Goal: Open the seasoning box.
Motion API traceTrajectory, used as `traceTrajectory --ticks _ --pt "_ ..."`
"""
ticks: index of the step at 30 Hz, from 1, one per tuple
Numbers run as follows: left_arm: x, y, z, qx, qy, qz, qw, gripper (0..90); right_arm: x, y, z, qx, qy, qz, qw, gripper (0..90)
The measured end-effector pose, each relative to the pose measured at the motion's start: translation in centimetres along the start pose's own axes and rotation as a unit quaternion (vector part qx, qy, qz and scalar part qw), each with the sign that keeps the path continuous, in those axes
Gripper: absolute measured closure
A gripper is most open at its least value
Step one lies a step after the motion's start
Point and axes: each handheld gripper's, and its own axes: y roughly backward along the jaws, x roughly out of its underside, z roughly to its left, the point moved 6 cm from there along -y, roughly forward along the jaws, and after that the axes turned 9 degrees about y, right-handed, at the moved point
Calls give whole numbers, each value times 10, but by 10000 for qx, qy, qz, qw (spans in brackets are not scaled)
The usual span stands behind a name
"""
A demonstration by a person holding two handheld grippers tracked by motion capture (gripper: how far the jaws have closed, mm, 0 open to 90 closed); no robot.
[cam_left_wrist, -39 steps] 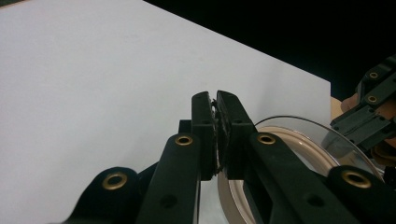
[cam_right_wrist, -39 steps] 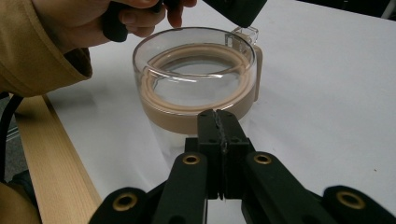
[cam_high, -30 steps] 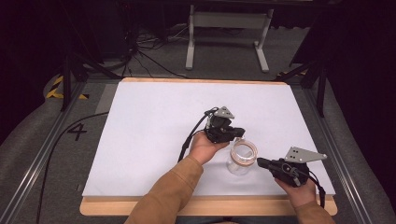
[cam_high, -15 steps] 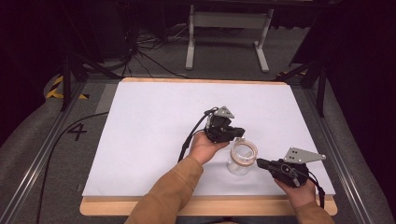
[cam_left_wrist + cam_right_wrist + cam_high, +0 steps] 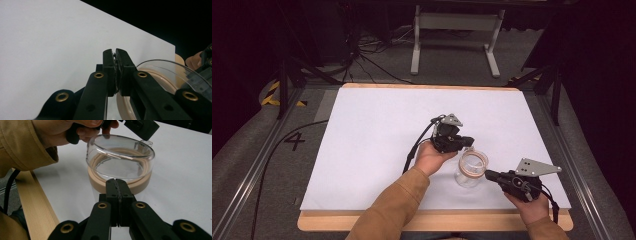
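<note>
Jar (image 5: pixel 471 169) sits on the white bench (image 5: pixel 372 140), toward the near right part, upright, clear plastic with a tan ring around the neck. In the right gripper view the jar (image 5: pixel 120 165) is right ahead of the jaws, tips close to its tan collar, can't tell if they actually touch. Right gripper (image 5: pixel 490 175) has its jaws pressed together, nothing between them, pointing at the jar from its right side. Left gripper (image 5: pixel 466 142) comes in from the far side, just above the rim. Its jaws are closed too, and in the left gripper view the jar (image 5: pixel 160 75) lies off to the right of them, not between them. Left hand (image 5: pixel 432 157) rests beside the jar, right hand (image 5: pixel 527 200) near the bench's front edge.
</note>
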Motion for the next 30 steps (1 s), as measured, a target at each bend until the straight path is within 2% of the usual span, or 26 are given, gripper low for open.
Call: traceTrajectory --ticks 7,12,16,20,30 --pt "0 0 0 -3 4 3 10000 867 -2 0 -1 -39 -93 -105 9999 893" --pt "-1 4 1 -121 29 -52 9999 837 -3 0 -1 -63 -94 -117 9999 893" --pt "-3 22 3 -311 -89 -185 9993 836 -7 -1 -2 -88 -47 -180 9998 893" --pt "-3 35 3 -388 -81 -306 9987 836 -10 -2 -2 -117 -7 -208 9997 894" --pt "5 67 5 -661 -133 -374 9970 835 -25 -4 -7 -177 133 -384 9990 894"
